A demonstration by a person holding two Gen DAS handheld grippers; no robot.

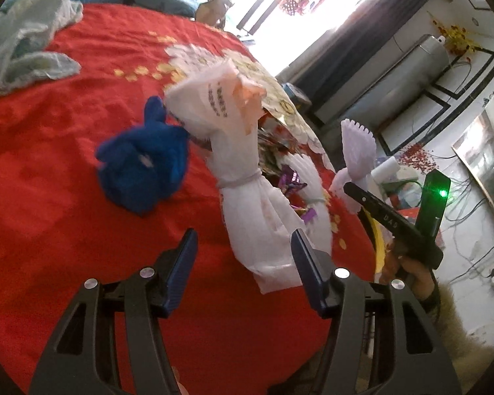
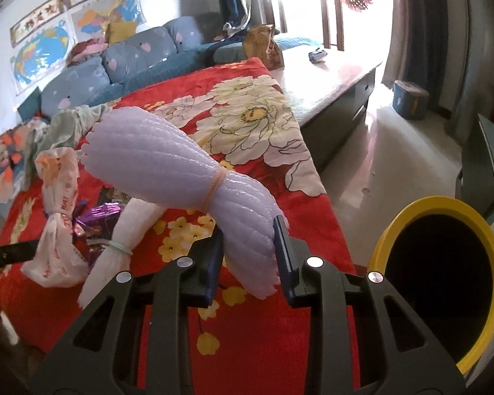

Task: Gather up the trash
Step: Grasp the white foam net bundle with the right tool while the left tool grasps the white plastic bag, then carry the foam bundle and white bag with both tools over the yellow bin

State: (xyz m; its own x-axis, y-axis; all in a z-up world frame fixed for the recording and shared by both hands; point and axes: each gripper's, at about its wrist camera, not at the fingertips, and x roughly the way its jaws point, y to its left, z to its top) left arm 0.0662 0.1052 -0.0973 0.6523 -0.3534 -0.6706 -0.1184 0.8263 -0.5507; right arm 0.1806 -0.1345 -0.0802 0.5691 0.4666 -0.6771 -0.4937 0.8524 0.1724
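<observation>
Ribbed lilac foam sleeve (image 2: pixel 194 177), banded waist

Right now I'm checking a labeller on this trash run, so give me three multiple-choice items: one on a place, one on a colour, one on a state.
1. In the right wrist view, where does the yellow-rimmed bin stand?
A. On the red bedcover
B. On the floor, right of the bed
C. On the wooden bench by the window

2. What colour is the band tied around the purple foam bundle?
A. Orange
B. Black
C. Blue

3. What is the right gripper doing?
A. Standing open over bare cover
B. Shut on a blue cloth
C. Shut on the purple foam bundle

Answers:
1 B, its rim sits off the bedcover's right edge.
2 A, a thin orange loop pinches the foam's middle.
3 C, both pads press the foam's near end.
</observation>
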